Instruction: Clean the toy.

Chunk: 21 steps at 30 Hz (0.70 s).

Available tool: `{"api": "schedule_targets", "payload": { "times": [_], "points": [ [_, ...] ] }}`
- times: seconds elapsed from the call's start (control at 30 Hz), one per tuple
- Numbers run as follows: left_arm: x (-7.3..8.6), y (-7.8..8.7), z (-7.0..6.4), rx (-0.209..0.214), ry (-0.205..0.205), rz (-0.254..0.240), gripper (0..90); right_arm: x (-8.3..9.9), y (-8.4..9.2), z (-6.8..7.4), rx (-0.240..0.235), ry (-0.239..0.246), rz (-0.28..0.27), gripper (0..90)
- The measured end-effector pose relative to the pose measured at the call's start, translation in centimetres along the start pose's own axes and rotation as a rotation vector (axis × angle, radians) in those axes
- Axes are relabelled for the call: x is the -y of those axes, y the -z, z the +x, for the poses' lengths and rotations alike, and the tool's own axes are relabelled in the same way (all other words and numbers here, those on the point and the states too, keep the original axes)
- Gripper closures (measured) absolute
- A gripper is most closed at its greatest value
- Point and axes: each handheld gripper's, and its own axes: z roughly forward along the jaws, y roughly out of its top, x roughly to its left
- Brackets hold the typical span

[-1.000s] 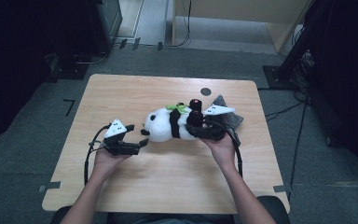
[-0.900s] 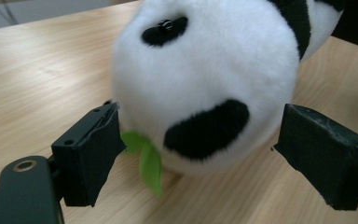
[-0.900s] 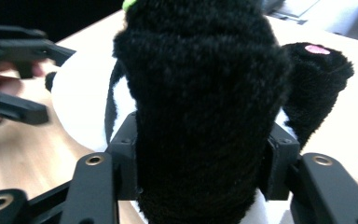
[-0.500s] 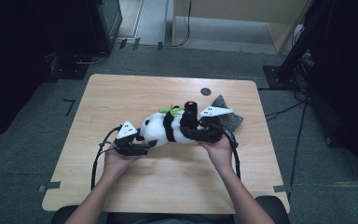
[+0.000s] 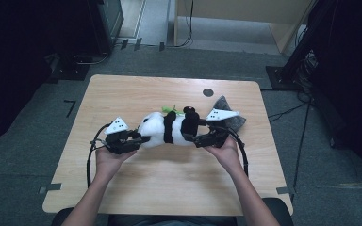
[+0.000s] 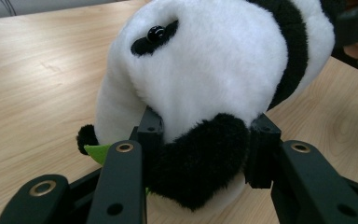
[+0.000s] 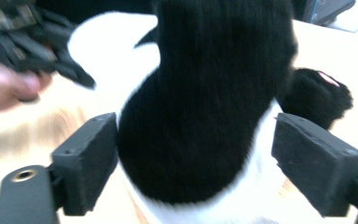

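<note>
Left gripper view first: the left gripper [image 6: 200, 158] has just been closing, and its pads now pinch the panda plush toy [image 6: 214, 84] by a black ear at the head end, the fur bulging between them. Across the toy, the right gripper [image 7: 193, 158] has just been opening; its pads stand apart on either side of the black rear of the body, one close by the fur, the other clear of it, so nothing is clamped there.

From above, the panda lies on its side across the middle of the wooden surface [image 5: 169, 188], stretched between the two grippers, a grey cloth [image 5: 231, 117] just behind the right one.

It looks light, soft and squashy, with no risk of breakage. An ear is a thin hold and may slip out; the narrower neck or a limb would likely give a firmer bite.
</note>
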Motion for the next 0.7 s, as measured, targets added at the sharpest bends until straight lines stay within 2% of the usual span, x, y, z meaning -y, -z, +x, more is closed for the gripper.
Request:
{"api": "schedule_targets", "payload": {
  "times": [0.03,0.07,0.13,0.17,0.2,0.27,0.3,0.33,0.4,0.43,0.47,0.5,0.57,0.67,0.7],
  "points": [
    [-0.1,0.2,0.1,0.003,0.007,-0.006,58.8,0.2,0.0,0.0,-0.003,0.016,0.007,12.9],
    [-0.2,0.5,0.3,0.029,0.024,-0.003,58.8,0.5,-0.2,0.1,-0.003,0.046,0.001,12.4],
    [-0.3,0.7,0.3,0.037,0.027,-0.004,58.8,0.6,-0.2,0.2,-0.006,0.054,-0.004,11.2],
    [-0.4,0.7,0.2,0.053,0.034,0.003,58.8,0.8,-0.5,0.4,-0.024,0.063,-0.006,7.0],
    [-0.5,0.7,0.0,0.07,0.047,0.005,58.8,0.8,-0.9,0.5,-0.021,0.072,0.004,2.7],
    [-0.7,0.5,-0.2,0.083,0.058,0.014,58.8,1.0,-1.8,1.2,0.016,0.122,0.053,0.0],
    [-0.7,0.4,-0.2,0.092,0.061,0.021,58.8,1.0,-2.2,1.5,0.052,0.155,0.074,0.0],
    [-0.7,0.3,-0.2,0.107,0.088,0.024,58.8,1.0,-2.6,1.8,0.085,0.166,0.088,0.0],
    [-0.7,0.3,-0.1,0.121,0.103,0.025,58.8,1.0,-2.7,1.9,0.1,0.154,0.086,0.2],
    [-0.6,0.4,0.0,0.118,0.121,0.011,58.1,0.9,-2.7,2.0,0.124,0.14,0.066,12.4],
    [-0.6,0.4,0.0,0.118,0.121,0.011,56.2,0.9,-2.7,2.0,0.124,0.14,0.066,12.4],
    [-0.6,0.4,0.0,0.094,0.114,-0.003,51.5,0.8,-2.3,2.1,0.126,0.136,0.042,22.9],
    [-0.6,0.3,-0.1,0.079,0.101,-0.009,48.1,0.7,-2.3,2.1,0.121,0.128,0.05,25.4],
    [-0.4,-0.2,-0.1,0.071,0.088,-0.018,31.3,0.6,-2.1,1.6,0.125,0.059,0.087,32.0],
    [-0.2,-0.5,-0.1,0.05,0.058,-0.026,28.0,0.6,-2.1,1.5,0.131,0.047,0.094,32.6]
  ]
}}
